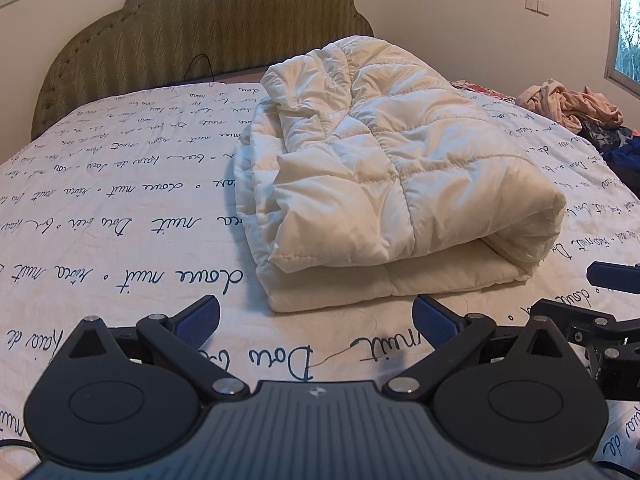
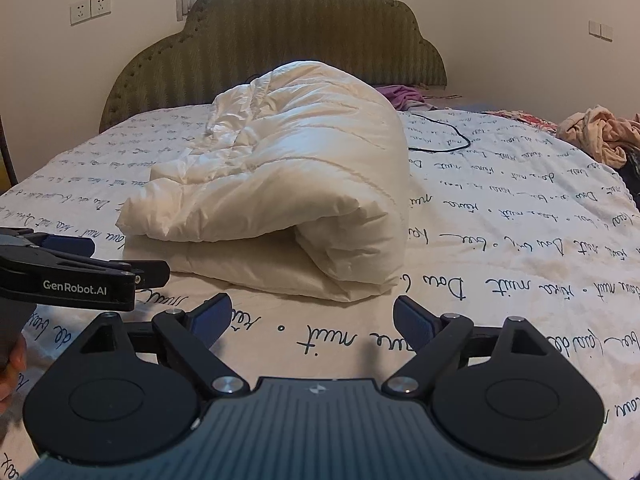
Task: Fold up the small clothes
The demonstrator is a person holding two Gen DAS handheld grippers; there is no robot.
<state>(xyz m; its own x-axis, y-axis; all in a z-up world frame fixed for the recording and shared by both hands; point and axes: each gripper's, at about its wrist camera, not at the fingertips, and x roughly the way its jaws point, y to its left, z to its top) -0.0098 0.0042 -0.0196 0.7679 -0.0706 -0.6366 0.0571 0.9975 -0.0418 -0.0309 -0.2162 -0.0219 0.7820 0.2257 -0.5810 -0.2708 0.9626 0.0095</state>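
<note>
White puffer jacket (image 1: 384, 184) lies folded in a thick bundle mid-bed, straight ahead of both grippers, long axis running away toward the headboard (image 1: 192, 28). Left gripper (image 1: 316, 322) spread wide, empty, just short of the near hem. Right gripper (image 2: 310, 316) likewise released, nothing between the jaws, about equally near. Bedsheet (image 1: 100, 208) bare left of the jacket; clothes pile (image 1: 568, 106) crowds the far right edge.
</note>
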